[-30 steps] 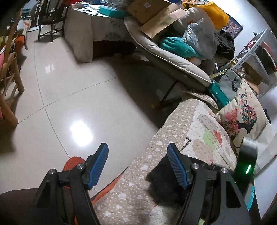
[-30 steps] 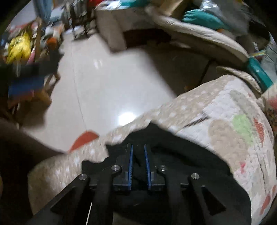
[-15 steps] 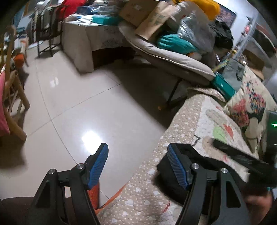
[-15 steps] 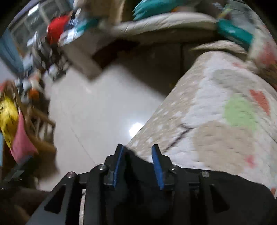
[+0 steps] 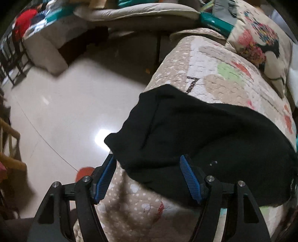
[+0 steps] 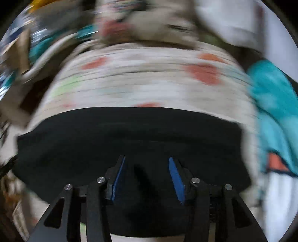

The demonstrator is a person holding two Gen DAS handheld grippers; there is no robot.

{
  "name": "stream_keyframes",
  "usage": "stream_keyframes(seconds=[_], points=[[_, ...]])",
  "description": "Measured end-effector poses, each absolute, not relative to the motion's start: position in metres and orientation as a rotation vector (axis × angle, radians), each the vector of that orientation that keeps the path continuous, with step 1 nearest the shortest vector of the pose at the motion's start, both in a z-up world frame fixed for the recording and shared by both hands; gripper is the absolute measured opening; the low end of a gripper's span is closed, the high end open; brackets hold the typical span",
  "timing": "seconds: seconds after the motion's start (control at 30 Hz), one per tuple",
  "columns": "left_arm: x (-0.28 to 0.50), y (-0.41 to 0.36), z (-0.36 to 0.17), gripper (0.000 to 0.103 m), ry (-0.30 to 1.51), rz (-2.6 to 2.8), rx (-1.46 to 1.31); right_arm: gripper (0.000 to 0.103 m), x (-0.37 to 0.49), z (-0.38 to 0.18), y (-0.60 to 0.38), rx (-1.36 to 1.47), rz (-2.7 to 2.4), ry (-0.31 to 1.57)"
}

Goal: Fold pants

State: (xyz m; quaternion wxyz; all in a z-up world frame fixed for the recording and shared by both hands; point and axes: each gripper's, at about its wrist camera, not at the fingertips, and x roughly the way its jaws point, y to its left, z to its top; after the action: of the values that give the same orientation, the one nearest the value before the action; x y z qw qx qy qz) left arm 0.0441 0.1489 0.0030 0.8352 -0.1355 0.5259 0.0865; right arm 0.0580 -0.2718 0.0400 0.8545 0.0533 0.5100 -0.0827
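The black pants (image 5: 204, 134) lie folded over on the quilted sofa seat (image 5: 223, 78), one corner hanging past the seat's front edge. My left gripper (image 5: 147, 178) is open, its blue pads wide apart, with the near edge of the pants between and above them. In the right wrist view, which is motion-blurred, the pants (image 6: 130, 137) spread as a wide black band across the quilt (image 6: 145, 78). My right gripper (image 6: 147, 178) is open just above the pants, holding nothing.
A floral pillow (image 5: 260, 41) leans at the back of the sofa. A glossy tiled floor (image 5: 65, 111) lies to the left, with a cluttered lounge chair (image 5: 141, 11) beyond. A teal cloth (image 6: 273, 104) lies right of the pants.
My right gripper opened and let go of the pants after carrying them forward over the seat. The pants now lie spread in front of my left gripper, which stayed open.
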Motion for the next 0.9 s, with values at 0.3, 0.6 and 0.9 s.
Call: stream_keyframes(seconds=[0.3, 0.6, 0.9], points=[[0.04, 0.161, 0.011, 0.07, 1.077, 0.193, -0.359, 0.056, 0.033, 0.073, -0.347, 0.444, -0.22, 0.883], [0.043, 0.142, 0.012, 0.07, 1.083, 0.194, -0.251, 0.016, 0.075, 0.041, -0.334, 0.311, -0.169, 0.998], [0.042, 0.149, 0.008, 0.07, 1.102, 0.189, -0.298, 0.002, 0.102, 0.06, -0.365, 0.193, -0.464, 0.999]])
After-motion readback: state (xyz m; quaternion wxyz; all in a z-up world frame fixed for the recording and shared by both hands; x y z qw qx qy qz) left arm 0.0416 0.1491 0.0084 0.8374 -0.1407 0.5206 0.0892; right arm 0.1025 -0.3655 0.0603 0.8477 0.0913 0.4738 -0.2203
